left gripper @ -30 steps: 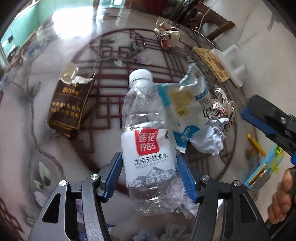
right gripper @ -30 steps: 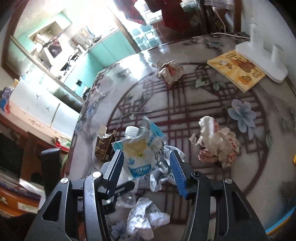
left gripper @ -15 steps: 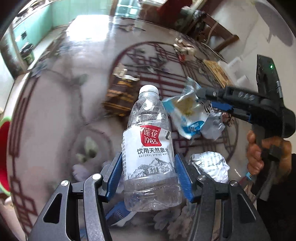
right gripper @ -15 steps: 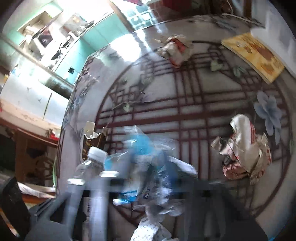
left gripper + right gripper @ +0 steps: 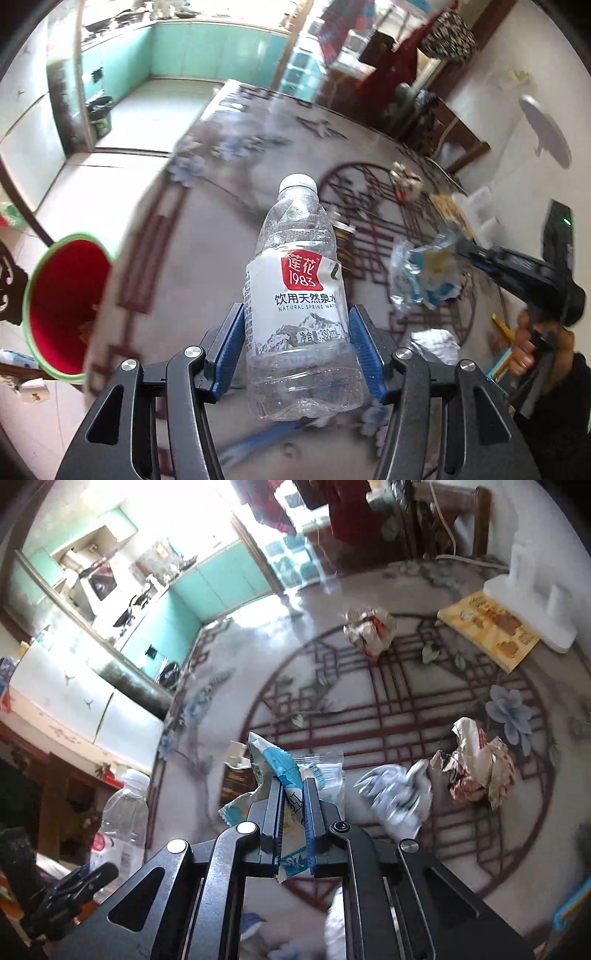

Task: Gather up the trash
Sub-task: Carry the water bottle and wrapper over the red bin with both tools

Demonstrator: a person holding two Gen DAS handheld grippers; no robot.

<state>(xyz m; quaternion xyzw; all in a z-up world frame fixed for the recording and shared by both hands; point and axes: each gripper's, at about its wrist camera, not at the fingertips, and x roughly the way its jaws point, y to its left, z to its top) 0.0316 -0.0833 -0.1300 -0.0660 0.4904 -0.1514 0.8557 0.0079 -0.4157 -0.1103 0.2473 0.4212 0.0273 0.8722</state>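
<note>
A clear water bottle [image 5: 295, 295] with a red-and-white label stands upright between the blue pads of my left gripper [image 5: 295, 321], which is shut on its lower half and holds it above the table's edge. A red bin [image 5: 62, 306] with a green rim sits below, to the left. My right gripper [image 5: 291, 788] has its jaws closing tight on a crumpled blue-and-white plastic wrapper [image 5: 273, 760], pinched between the pads and lifted off the table. In the left wrist view the same wrapper [image 5: 424, 277] hangs from the right gripper [image 5: 469, 249]. The bottle [image 5: 122, 812] also shows at the right wrist view's lower left.
On the patterned round table [image 5: 406, 701] lie a crumpled white paper [image 5: 399, 797], two crumpled printed paper balls [image 5: 476, 768] [image 5: 369, 631], a dark brown carton [image 5: 236, 779], a yellow booklet [image 5: 491, 631] and a white stand [image 5: 535, 605]. A person's hand [image 5: 528, 350] grips the right tool.
My left gripper has lifted the bottle and swung left past the table's edge, bringing the red bin into view. My right gripper has shut on the wrapper and raised it.
</note>
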